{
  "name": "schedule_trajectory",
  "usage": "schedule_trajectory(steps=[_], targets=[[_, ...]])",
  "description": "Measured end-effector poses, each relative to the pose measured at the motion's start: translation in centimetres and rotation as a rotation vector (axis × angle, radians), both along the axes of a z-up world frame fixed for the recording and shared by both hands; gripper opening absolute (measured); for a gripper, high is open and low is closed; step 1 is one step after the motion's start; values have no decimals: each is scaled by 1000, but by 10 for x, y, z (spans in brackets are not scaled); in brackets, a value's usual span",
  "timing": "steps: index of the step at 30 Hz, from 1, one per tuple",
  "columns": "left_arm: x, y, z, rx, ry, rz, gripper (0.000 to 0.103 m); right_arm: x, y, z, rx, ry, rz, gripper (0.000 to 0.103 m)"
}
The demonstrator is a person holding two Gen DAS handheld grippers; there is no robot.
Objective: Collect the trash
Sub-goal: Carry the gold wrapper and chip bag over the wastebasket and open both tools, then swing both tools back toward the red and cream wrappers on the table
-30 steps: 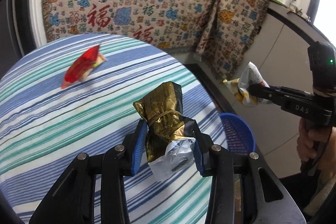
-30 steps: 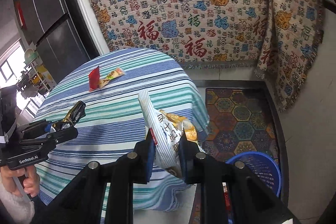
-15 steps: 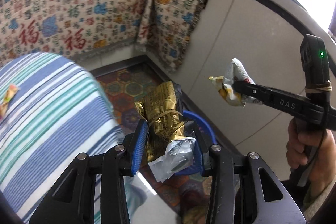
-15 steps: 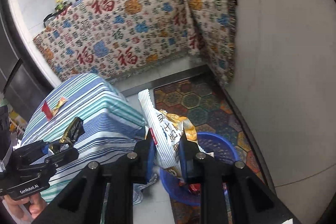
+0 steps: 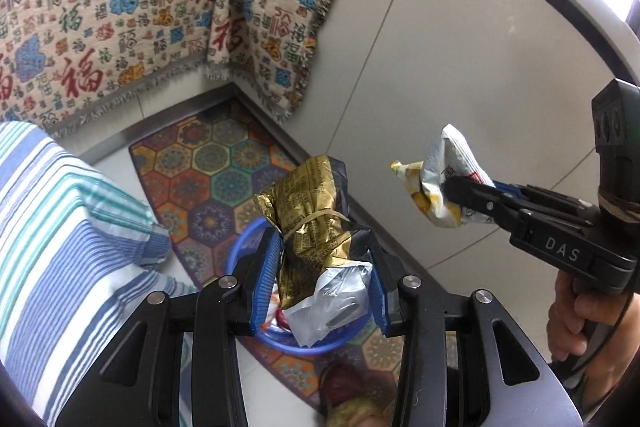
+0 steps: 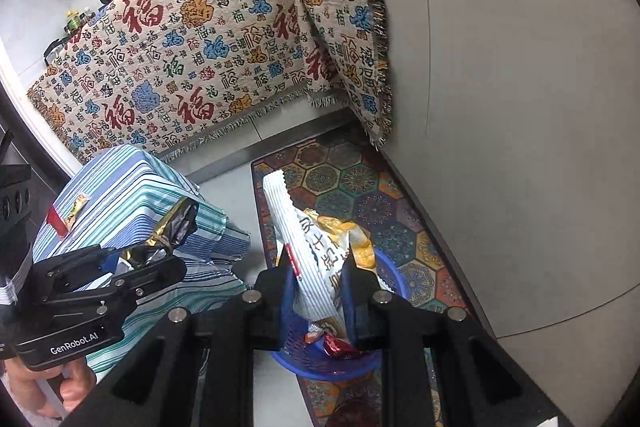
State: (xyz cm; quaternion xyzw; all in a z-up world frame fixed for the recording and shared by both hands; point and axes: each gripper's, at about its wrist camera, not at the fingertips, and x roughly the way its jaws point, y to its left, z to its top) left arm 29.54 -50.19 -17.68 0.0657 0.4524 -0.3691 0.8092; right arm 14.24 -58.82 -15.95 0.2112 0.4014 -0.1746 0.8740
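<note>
Blue-padded fingers (image 5: 264,277) of the left gripper (image 5: 318,277) pinch a crinkled gold-and-black foil packet (image 5: 316,223), cinched round its middle by a thin rubber band, with a scrap of clear, creased plastic film (image 5: 336,303) bulging from its lower end. Directly beneath, partly hidden by the packet, sits a round blue perforated plastic basket (image 6: 320,367) on the floor. The right gripper (image 6: 318,291) likewise clamps its black fingers on a puffy white snack bag with fine stripes and yellow print (image 6: 316,247), held above that same basket; inside it lie a shiny red wrapper (image 6: 340,349) and what may be another pale wrapper, though the gripper hides most of it. Under the basket spreads a floor mat patterned in coloured hexagons (image 5: 208,175). To the left hangs a blue-and-teal striped tablecloth (image 6: 132,195), draped in soft folds, with a small red and yellow wrapper (image 6: 66,215) lying on top. Farther back, a fringed woven blanket with red characters (image 6: 192,67) covers the counter front, beside smooth grey cabinet panels (image 5: 460,75).
</note>
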Motion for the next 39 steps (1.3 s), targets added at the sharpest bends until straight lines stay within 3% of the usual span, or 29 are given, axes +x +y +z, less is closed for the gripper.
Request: schedule_trajectory(steps=[28, 31, 32, 33, 39], targets=[[12, -21, -21, 14, 43, -44, 42, 10, -19, -28, 100, 42, -9, 23], [13, -24, -24, 27, 27, -43, 52, 12, -21, -29, 112, 40, -17, 28], [13, -25, -24, 27, 25, -45, 64, 11, -21, -30, 119, 33, -19, 34], [13, -25, -25, 20, 29, -49, 66, 10, -22, -29, 119, 23, -29, 46], [14, -26, -28, 2, 57, -57, 67, 4, -26, -22, 97, -6, -53, 47]])
